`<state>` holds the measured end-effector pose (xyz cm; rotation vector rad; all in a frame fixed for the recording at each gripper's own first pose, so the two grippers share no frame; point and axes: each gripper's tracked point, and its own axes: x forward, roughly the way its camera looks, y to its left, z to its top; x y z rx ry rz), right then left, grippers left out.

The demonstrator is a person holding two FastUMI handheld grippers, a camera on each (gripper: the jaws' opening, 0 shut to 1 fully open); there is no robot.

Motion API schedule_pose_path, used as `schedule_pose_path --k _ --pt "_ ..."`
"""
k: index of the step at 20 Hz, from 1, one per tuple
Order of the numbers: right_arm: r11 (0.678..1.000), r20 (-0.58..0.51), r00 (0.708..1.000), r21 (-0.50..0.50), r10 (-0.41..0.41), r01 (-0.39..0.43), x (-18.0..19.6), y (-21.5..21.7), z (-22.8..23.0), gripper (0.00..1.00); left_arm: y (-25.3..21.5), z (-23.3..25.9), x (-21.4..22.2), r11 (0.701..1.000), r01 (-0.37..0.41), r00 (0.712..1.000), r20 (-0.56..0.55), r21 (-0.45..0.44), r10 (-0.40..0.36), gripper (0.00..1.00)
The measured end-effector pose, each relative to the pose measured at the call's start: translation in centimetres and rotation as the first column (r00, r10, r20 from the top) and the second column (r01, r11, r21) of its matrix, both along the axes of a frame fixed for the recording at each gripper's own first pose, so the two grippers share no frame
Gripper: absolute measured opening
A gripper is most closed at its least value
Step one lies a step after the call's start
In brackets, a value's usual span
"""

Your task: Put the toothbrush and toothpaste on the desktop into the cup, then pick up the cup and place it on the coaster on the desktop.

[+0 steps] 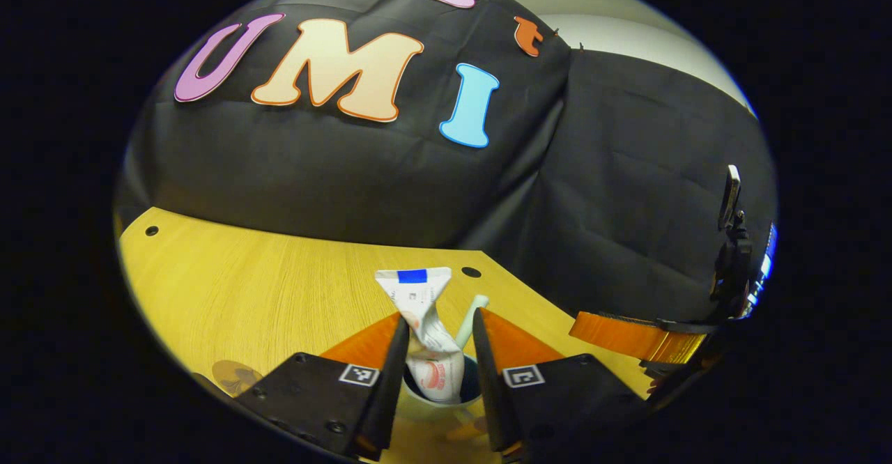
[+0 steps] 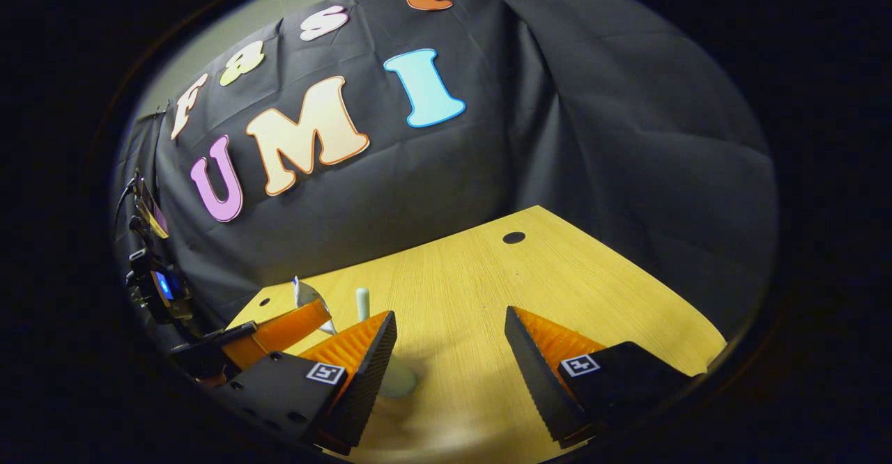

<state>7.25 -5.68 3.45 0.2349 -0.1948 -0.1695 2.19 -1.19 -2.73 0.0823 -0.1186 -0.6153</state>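
Note:
A white toothpaste tube stands in the pale cup, with the pale green toothbrush handle leaning beside it. My left gripper straddles the tube from above. Its left finger lies against the tube, while a gap shows at the right finger, so it is open. In the right gripper view, the toothbrush and tube tip rise at the left, and the cup peeks out beside my left finger. My right gripper is open over bare table. A brown patterned coaster lies at the lower left.
The wooden table has small holes near its back edge and black cloth walls behind it. A phone on a stand stands at the right side. My right gripper's body hovers to the right of the cup.

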Motion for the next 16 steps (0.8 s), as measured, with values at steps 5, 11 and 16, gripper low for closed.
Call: schedule_pose_path --k 5,11,16 --pt "0.999 -0.031 0.999 -0.027 0.022 -0.022 -0.1 1.3 -0.8 0.96 1.5 -0.9 -0.8 0.999 -0.023 1.000 0.013 0.042 0.023 0.83" --pt "0.994 -0.108 0.992 -0.083 0.068 -0.077 -0.6 4.2 -1.2 0.98 5.9 -1.5 -1.7 0.992 -0.094 0.995 -0.014 0.078 0.096 0.94" --pt "0.980 -0.229 0.966 -0.131 0.120 -0.153 0.1 7.8 -1.9 0.98 12.3 -1.8 -2.4 0.978 -0.190 0.980 -0.041 0.091 0.194 0.94"
